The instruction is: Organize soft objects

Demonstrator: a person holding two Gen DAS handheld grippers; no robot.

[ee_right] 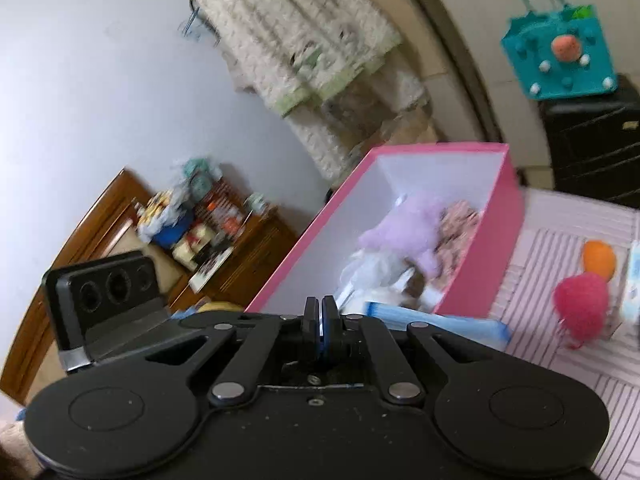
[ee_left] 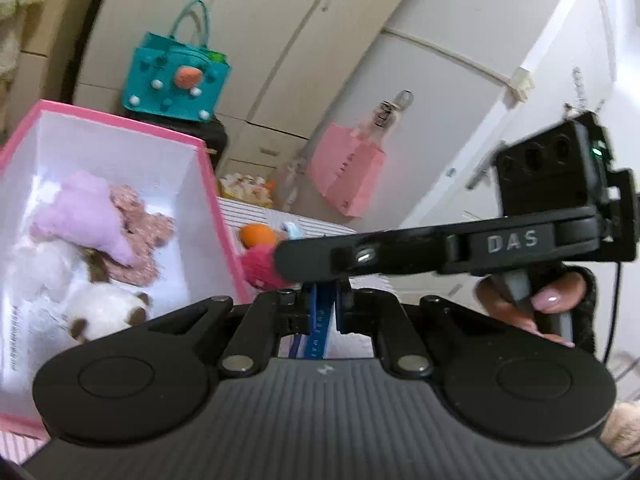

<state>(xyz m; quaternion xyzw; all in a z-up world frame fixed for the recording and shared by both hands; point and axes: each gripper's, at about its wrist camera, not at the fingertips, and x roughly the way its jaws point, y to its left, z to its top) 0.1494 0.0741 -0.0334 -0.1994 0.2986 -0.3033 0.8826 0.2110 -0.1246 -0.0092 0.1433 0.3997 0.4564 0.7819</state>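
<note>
A pink box (ee_left: 212, 200), white inside, sits at the left on a striped bedspread (ee_right: 560, 360); inside it lie a lilac plush (ee_left: 86, 216), a speckled pink plush (ee_left: 140, 232) and a white and brown plush (ee_left: 104, 312); just right of the box lie an orange toy (ee_left: 256, 236) and a red fluffy toy (ee_right: 582, 304); the left claw (ee_left: 320, 312) is clenched on a blue packet (ee_right: 440, 320); the right claw (ee_right: 321, 312) is clenched too, on the same packet's edge.

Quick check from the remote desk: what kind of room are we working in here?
Probably a bedroom at home: a striped bedsheet underfoot of the pink box of plush toys, tall wardrobe doors behind, and a cluttered wooden dresser by the wall.
</note>
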